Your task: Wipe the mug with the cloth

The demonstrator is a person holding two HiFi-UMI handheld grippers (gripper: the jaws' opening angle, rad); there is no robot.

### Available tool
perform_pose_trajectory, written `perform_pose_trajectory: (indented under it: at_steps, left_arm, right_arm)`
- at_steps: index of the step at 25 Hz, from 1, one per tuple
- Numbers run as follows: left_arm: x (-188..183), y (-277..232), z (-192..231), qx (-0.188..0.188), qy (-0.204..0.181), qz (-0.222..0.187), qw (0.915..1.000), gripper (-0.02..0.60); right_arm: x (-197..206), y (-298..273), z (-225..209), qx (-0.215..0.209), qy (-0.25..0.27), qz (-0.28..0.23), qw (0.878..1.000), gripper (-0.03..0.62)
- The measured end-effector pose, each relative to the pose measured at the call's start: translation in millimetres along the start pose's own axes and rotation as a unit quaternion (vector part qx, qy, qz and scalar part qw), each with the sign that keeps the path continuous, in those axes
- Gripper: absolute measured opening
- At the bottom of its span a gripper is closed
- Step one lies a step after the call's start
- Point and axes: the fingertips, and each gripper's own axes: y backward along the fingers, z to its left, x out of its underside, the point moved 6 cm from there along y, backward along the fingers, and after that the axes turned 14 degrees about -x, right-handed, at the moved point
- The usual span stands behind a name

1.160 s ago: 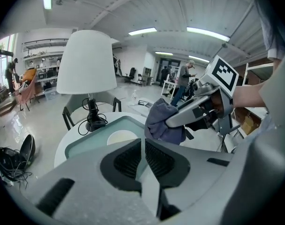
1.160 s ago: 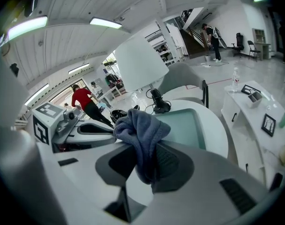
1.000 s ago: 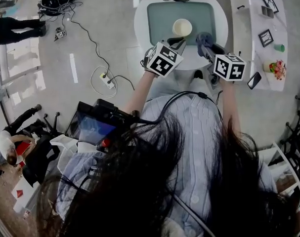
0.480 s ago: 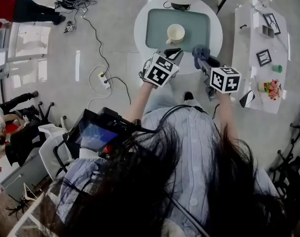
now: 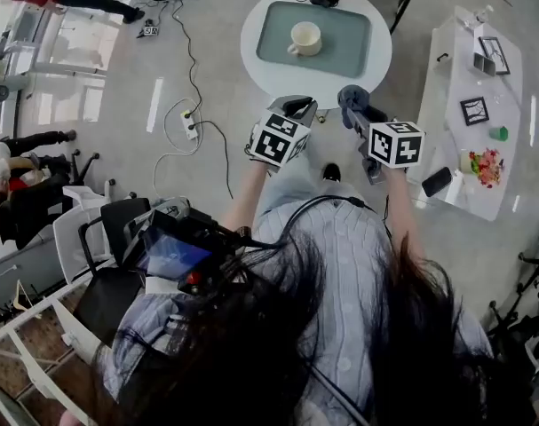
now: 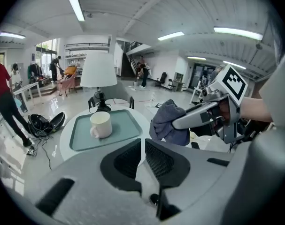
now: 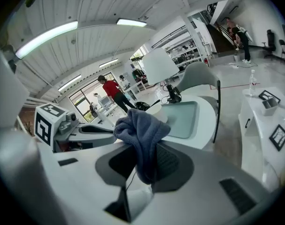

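Mug (image 5: 305, 38) upright on the tray (image 5: 353, 50) on the desk (image 5: 381, 60), handle pointing left, right tool (image 7: 149, 146) clenched on the blue cloth (image 7: 137, 125) bunched at its tip, left tool (image 6: 143, 142) closed, empty, both held forward, short of the desk

Bright ceiling strips, fisheye-warped edges.

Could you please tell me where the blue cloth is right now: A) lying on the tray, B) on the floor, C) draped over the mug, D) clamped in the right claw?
D: the right gripper view shows the cloth pinched in the right claw, while the mug stands alone on the tray.
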Motion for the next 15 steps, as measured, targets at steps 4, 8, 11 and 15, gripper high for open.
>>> perform_pose_trajectory:
  at_steps: [4, 8, 11, 15]
  left_arm:
    - [16.0, 28.3, -14.5, -0.024, 0.022, 0.003, 0.9995, 0.038]
    - [26.7, 49.0, -24.7, -0.039, 0.030, 0.007, 0.9988, 0.038]
    - [30.0, 58.9, -27.3, -0.044, 0.037, 0.005, 0.9983, 0.038]
    - [31.3, 66.1, -30.9, -0.041, 0.042, -0.001, 0.9983, 0.038]
  right_arm:
    - [13.2, 12.2, 11.9, -0.017, 0.005, 0.001, 1.000, 0.095]
    - [25.6, 19.2, 23.4, -0.028, 0.011, 0.008, 1.000, 0.095]
    - [31.8, 22.1, 30.7, -0.031, 0.012, 0.007, 0.999, 0.095]
    - [39.2, 25.1, 41.4, -0.030, 0.010, 0.003, 0.999, 0.095]
